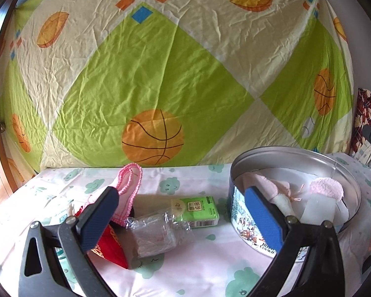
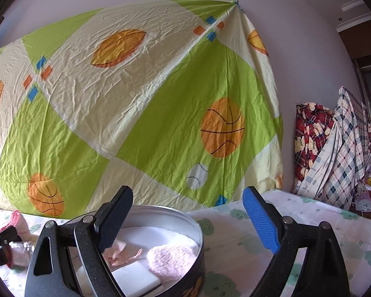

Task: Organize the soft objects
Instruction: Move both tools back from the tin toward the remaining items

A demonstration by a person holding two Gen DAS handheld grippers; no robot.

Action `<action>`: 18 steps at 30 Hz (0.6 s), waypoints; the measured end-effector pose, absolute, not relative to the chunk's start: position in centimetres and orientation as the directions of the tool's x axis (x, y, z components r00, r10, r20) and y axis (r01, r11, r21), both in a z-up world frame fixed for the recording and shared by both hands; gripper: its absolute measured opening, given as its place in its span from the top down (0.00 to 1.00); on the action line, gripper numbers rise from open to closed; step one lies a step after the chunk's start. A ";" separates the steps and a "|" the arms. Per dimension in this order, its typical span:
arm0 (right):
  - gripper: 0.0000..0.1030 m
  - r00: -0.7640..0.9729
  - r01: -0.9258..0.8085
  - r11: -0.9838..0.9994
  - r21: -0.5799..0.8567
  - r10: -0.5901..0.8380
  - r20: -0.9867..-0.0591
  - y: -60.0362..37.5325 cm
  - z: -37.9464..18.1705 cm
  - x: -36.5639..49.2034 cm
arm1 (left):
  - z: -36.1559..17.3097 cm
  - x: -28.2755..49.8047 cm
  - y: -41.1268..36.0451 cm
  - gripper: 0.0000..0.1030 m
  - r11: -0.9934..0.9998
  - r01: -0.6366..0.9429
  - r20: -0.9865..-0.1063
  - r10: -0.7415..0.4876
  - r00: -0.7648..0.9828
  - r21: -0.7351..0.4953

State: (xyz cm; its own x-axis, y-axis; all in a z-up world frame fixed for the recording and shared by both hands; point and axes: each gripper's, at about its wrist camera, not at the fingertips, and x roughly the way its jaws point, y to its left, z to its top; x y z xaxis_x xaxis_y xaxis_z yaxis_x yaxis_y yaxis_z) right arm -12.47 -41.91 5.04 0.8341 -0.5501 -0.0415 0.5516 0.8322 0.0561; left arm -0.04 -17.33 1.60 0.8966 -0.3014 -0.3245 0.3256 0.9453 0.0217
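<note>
Soft items half sorted, both tongs empty

Cloud-print tablecloth [image 1: 210, 259] under a hung basketball sheet [image 1: 160, 74]. Left to right: pink knit sock [image 1: 128, 193], wrapped roll [image 1: 158, 237], tissue pack [image 1: 200, 210], cookie tin [image 1: 242, 212] holding a pink fluffy sock [image 1: 326, 188]. Left gripper [image 1: 183, 217] and right gripper [image 2: 188, 222] seen wide open, nothing held
</note>
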 end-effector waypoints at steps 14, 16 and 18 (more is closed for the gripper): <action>0.11 0.884 0.462 0.886 0.031 -0.458 -0.092 -35.2 4.4 -11.8 | 1.2 0.9 -13.5 0.00 0.950 0.311 -0.336 -0.284 0.898 0.026; 0.11 0.894 0.441 0.897 0.024 -0.437 -0.094 -34.0 4.3 -11.5 | 1.2 1.2 -12.8 0.00 0.953 0.301 -0.340 -0.274 0.900 0.030; 0.11 0.903 0.421 0.907 0.019 -0.418 -0.097 -32.9 4.2 -11.1 | 1.1 1.5 -12.1 0.00 0.957 0.289 -0.345 -0.262 0.901 0.029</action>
State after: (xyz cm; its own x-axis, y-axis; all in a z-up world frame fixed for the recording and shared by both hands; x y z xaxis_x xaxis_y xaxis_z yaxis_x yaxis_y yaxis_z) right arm -11.12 -32.91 4.21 0.9035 -0.4176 -0.0970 0.4211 0.9068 0.0185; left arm 1.50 -12.12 1.13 0.9013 -0.2620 -0.3450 0.2891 0.9569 0.0286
